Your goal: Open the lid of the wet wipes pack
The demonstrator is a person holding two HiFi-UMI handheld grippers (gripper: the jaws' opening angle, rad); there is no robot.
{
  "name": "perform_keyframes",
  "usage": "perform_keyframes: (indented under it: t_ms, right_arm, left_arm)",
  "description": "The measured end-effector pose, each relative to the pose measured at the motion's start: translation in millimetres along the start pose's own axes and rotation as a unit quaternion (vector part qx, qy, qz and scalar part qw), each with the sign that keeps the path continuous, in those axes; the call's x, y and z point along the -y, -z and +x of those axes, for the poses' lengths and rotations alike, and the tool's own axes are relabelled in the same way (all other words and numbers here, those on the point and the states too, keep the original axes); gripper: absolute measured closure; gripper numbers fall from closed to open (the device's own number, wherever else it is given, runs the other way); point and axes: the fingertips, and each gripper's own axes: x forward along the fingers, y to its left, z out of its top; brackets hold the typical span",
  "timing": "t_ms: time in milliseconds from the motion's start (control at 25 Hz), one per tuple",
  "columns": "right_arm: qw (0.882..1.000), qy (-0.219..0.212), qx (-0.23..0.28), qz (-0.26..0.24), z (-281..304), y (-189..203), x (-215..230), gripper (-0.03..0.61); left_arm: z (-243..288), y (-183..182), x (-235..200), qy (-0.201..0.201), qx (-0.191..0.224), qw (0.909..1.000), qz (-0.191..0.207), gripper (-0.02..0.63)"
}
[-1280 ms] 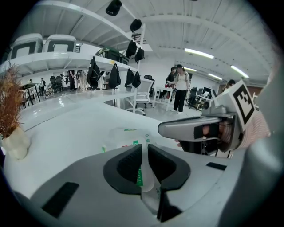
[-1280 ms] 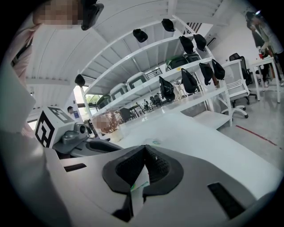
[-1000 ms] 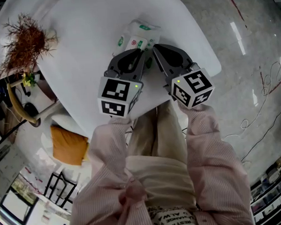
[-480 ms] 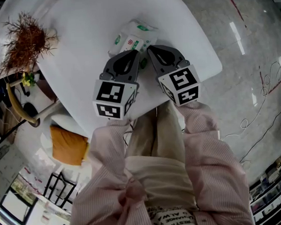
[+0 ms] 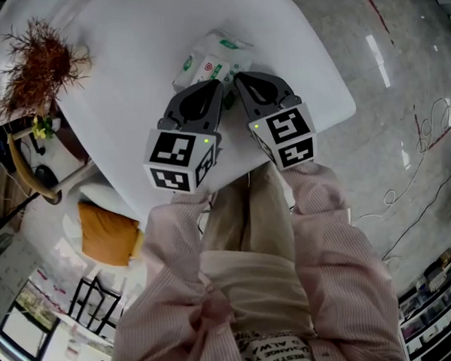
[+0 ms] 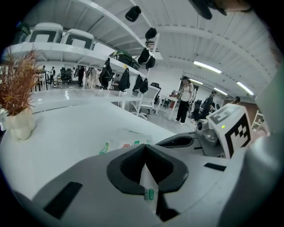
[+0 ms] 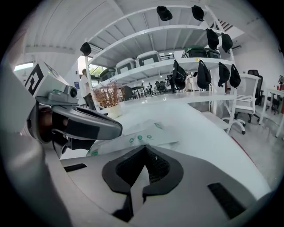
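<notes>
Evidently the soft white-and-green plastic wet wipes pack (image 5: 213, 57), lying on the white table (image 5: 128, 53), is light and crumples easily, so we take only its near edge film. Our left tongs (image 5: 220, 84) have just closed on it. Our right tongs (image 5: 237, 79), lower than a second ago, seem pinched there too.

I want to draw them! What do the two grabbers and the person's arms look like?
Both the left gripper and right gripper are grey, with curved jaws lined in black padding. Each carries a cube of black-and-white square markers with a small green light. The sleeves are pale pink with fine stripes.
</notes>
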Motion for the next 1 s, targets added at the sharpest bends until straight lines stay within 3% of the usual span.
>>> perform_keyframes:
  t_ms: [200, 1000]
  right_arm:
    - [1.000, 0.013, -0.007, -0.009, 2.8, 2.0, 1.3, 0.580]
    - [1.000, 0.020, 0.000, -0.017, 2.4, 2.7, 1.6, 0.580]
  left_arm:
    - [-19.0, -25.0, -26.4, -0.026, 0.053, 0.9972, -0.046, 0.614]
    - [-26.2, -32.3, -81.5, -0.054, 0.076, 0.9931, -0.071, 0.614]
